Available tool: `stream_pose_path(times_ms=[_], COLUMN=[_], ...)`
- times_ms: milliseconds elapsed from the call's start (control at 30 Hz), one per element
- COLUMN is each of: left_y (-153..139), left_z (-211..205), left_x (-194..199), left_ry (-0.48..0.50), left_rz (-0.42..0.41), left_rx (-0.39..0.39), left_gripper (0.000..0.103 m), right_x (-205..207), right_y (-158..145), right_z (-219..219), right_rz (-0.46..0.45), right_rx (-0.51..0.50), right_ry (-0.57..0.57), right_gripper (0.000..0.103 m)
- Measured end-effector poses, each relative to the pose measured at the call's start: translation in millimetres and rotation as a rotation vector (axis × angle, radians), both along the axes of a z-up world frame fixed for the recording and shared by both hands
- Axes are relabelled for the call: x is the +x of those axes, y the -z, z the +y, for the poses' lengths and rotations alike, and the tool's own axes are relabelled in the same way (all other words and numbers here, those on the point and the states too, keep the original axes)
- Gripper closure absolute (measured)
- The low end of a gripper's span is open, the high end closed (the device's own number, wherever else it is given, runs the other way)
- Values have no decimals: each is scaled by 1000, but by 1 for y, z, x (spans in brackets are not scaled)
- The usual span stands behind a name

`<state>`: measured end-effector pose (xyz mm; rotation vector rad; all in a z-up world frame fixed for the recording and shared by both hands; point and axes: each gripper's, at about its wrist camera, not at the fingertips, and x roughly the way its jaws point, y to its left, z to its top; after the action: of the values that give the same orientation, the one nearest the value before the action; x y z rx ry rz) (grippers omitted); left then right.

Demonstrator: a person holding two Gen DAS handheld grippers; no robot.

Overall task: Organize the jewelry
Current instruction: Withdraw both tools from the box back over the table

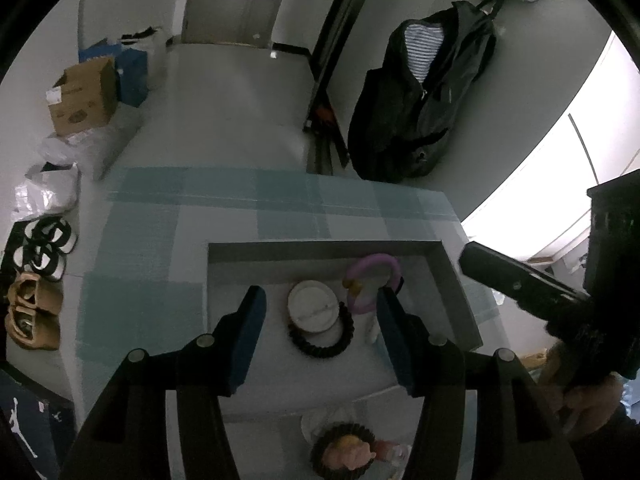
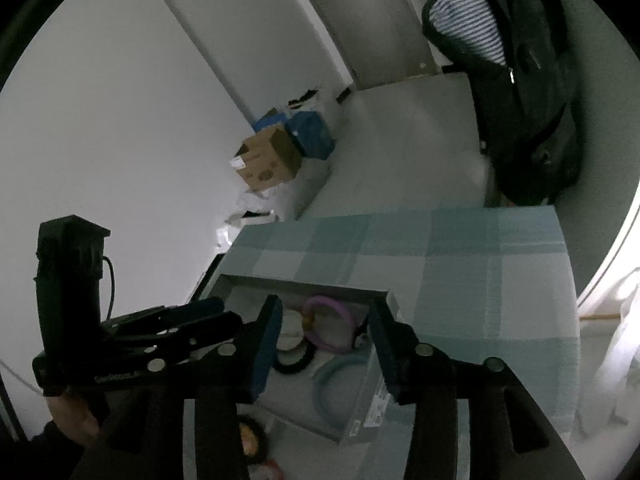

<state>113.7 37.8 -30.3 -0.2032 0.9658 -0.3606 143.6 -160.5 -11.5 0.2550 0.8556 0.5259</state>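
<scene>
Hovering grippers: both point down into the grey tray point(image 1: 460, 292) on the checked cloth point(image 1: 160, 240); neither carries anything.
Left gripper point(image 1: 318, 316): jaws apart, nothing pressed between the blue pads; the white round disc point(image 1: 313, 307) and the black beaded bracelet point(image 1: 340, 340) lie on the tray floor straight ahead of it, framed by the two fingers.
Right gripper point(image 2: 326, 330): jaws likewise apart and empty; in its own view the purple ring point(image 2: 320, 303) sits just past the fingertips, with a pale teal ring point(image 2: 340, 376) lower down between the fingers.
Nearest clutter: below the left gripper, outside the tray's near edge, a dark ring with something pink and yellow point(image 1: 344, 452) inside it, too blurred to name.
Tray contents: disc overlapping the black bracelet; purple ring point(image 1: 374, 282) just right of the disc, near the tray's far wall, lying roughly flat with a small yellow piece at its left side.
Key relation: the purple ring lies ahead of both grippers and toward the right finger of the left one; the left gripper looks the more squarely placed over the disc and bracelet, the right over the purple ring.
Likely step: choosing the next piece to lift or shift.
Beyond: table edge, then floor with a cardboard box point(image 1: 84, 98) and a dark jacket point(image 1: 420, 92).
</scene>
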Motion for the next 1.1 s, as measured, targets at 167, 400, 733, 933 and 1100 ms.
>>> stream_pose_path(times_ms=[167, 400, 733, 933, 1100], left_y=[-2, -9, -12, 5, 20], left_z=[4, 9, 9, 1, -12], left_x=[-10, -29, -58, -71, -75], left_ry=[-22, -46, -54, -17, 30], left_rz=[-19, -70, -89, -28, 20], left_rx=[6, 16, 39, 71, 126], left_gripper=[51, 51, 37, 37, 36], right_x=[-14, -34, -62, -73, -79], right_y=[-10, -24, -26, -25, -26], right_z=[-2, -4, -3, -6, -8], right_rz=[-49, -83, -83, -84, -84], right_rx=[-10, -31, -54, -68, -74], right_ry=[-4, 0, -5, -5, 5], right_gripper=[51, 40, 32, 28, 23])
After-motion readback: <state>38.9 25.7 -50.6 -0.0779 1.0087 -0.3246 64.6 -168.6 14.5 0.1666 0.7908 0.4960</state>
